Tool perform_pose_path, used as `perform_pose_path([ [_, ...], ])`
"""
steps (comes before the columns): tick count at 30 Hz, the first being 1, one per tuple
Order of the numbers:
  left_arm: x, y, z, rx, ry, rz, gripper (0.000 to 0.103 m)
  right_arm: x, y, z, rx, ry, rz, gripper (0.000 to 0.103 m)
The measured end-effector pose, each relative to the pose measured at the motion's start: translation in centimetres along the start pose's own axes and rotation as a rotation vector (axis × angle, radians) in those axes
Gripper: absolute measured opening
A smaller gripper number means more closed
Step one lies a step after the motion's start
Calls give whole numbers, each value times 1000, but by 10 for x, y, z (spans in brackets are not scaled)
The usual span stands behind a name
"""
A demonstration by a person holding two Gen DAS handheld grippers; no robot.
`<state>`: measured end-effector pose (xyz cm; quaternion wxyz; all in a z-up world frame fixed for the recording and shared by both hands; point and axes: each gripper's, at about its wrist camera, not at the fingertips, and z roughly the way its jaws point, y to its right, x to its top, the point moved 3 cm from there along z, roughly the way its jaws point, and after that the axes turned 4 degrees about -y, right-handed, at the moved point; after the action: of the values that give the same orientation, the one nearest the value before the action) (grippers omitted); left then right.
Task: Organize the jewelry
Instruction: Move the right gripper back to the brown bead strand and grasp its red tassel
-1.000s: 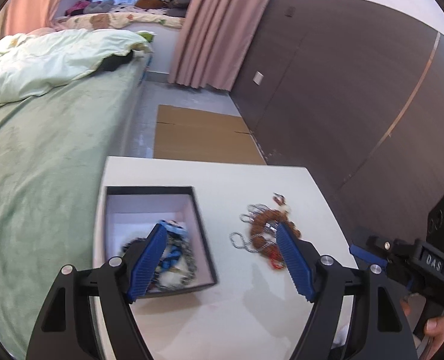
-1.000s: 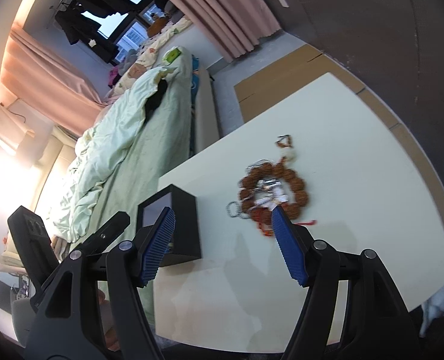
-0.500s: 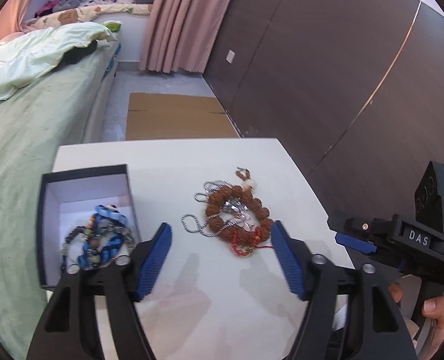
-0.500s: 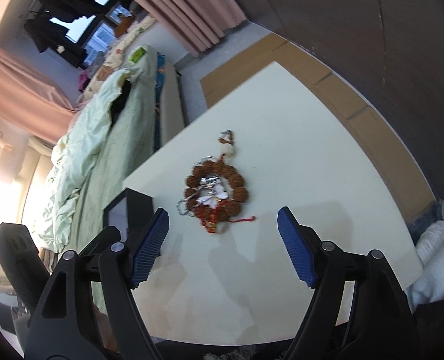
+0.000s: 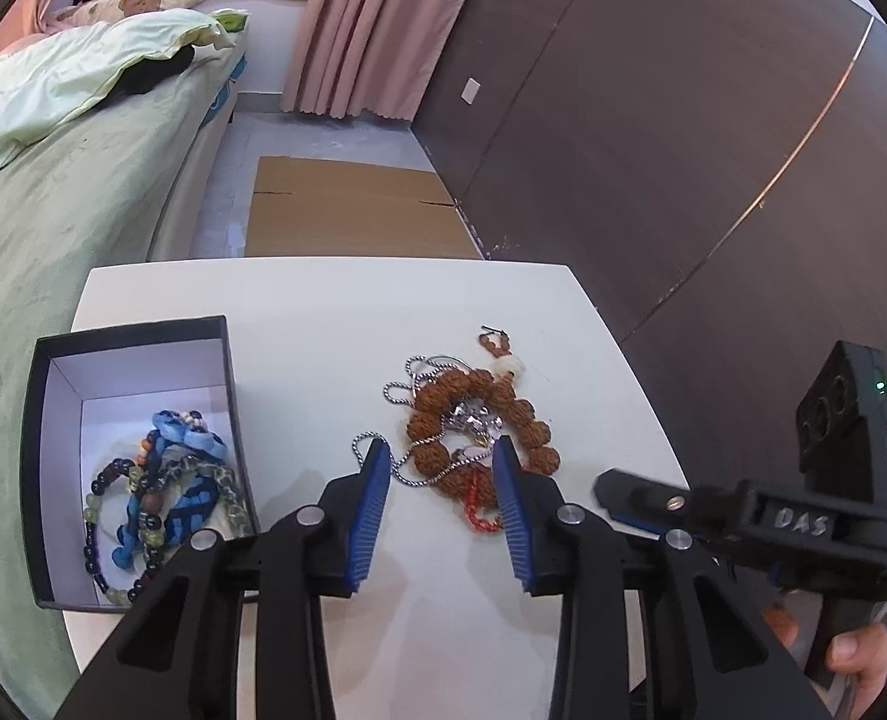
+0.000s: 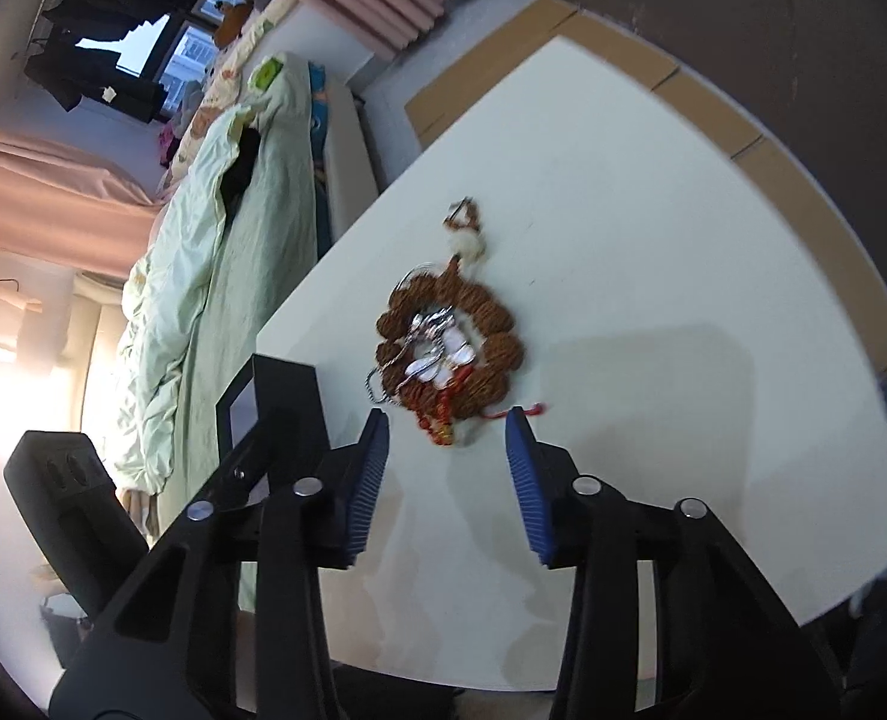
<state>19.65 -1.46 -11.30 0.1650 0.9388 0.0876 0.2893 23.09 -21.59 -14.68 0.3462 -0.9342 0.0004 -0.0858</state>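
My left fingers (image 5: 440,450): apart, just been narrowing; the near edge of the jewelry heap shows between the blue tips, but I can't tell whether the pads touch it.
My right fingers (image 6: 446,417): apart, also just been narrowing, nothing gripped; the tips sit just short of the heap's red cord end.
Worktop (image 5: 323,312): white, carrying the heap and the box.
Jewelry heap (image 5: 479,420): brown bead bracelet (image 6: 449,330) lying flat, a silver chain (image 5: 395,396) and a red cord (image 5: 479,504) tangled through it, well clear of the box.
Black box (image 5: 134,330): open, left of the heap, holding blue and dark beaded strands (image 5: 167,480).
Floor beyond: flattened cardboard (image 5: 347,210).
Far left: bed (image 5: 53,180) with a pale green duvet.
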Motion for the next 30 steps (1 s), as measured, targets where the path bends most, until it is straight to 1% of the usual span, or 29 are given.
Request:
perform_pose_path([
  [7, 6, -3, -3, -9, 7, -9, 33, 1, -5, 28, -49, -51, 1, 31],
  [13, 8, -5, -4, -15, 11, -14, 33, 2, -2, 44, -83, -69, 30, 29],
  [14, 8, -5, -5, -14, 11, -14, 33, 3, 0, 46, -90, -70, 35, 27],
  [16, 8, -6, -5, -13, 11, -15, 33, 3, 2, 49, -96, -76, 48, 17],
  [18, 6, -5, -5, -12, 11, -14, 33, 2, 5, 51, -99, -78, 62, 11],
  [21, 4, -3, -4, -8, 7, -9, 33, -1, 5, 44, -89, -61, 61, 10],
  [22, 4, -3, -4, -8, 7, -7, 33, -3, 3, 41, -83, -54, 57, 8],
  [25, 2, 1, -2, -9, 2, 2, 33, -6, 2, 27, -48, -32, 48, 8],
  [30, -2, 10, 6, -10, -12, 28, 33, -4, 1, -3, 11, 37, 35, 8],
])
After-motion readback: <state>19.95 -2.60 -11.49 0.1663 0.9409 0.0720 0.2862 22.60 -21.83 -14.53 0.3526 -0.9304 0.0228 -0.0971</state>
